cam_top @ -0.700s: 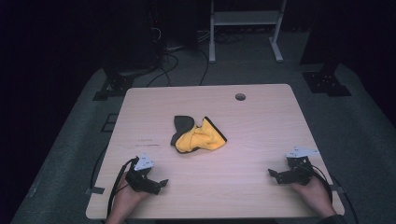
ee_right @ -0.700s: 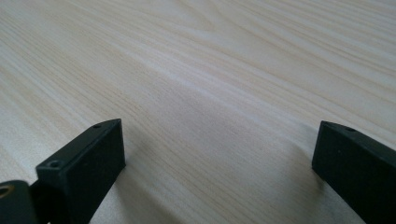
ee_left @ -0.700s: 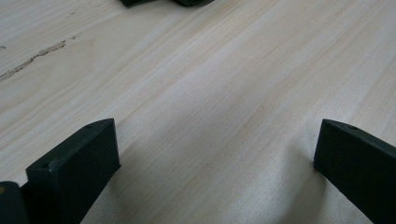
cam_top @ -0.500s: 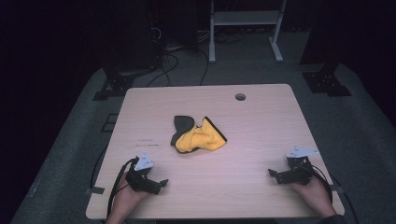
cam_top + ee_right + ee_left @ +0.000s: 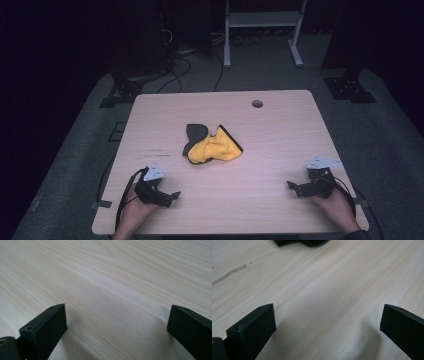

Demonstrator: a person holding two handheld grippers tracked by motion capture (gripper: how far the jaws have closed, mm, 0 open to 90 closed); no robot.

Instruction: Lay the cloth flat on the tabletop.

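Note:
A crumpled yellow cloth with a black edge (image 5: 212, 145) lies near the middle of the light wooden table (image 5: 280, 125). My left gripper (image 5: 170, 196) rests low on the table at the front left, open, its jaws pointing right with only bare wood between them (image 5: 327, 312). A dark scrap of the cloth (image 5: 302, 242) shows at the top of the left gripper view. At the front right my right gripper (image 5: 292, 187) lies open, pointing left, over bare wood (image 5: 117, 307). Both stand well apart from the cloth.
A round cable hole (image 5: 257, 104) sits near the table's far edge. Beyond the table are a white metal stand (image 5: 262, 30), cables on the grey floor (image 5: 185, 70) and black stand feet (image 5: 350, 87). A faint dark mark (image 5: 229, 275) runs along the wood.

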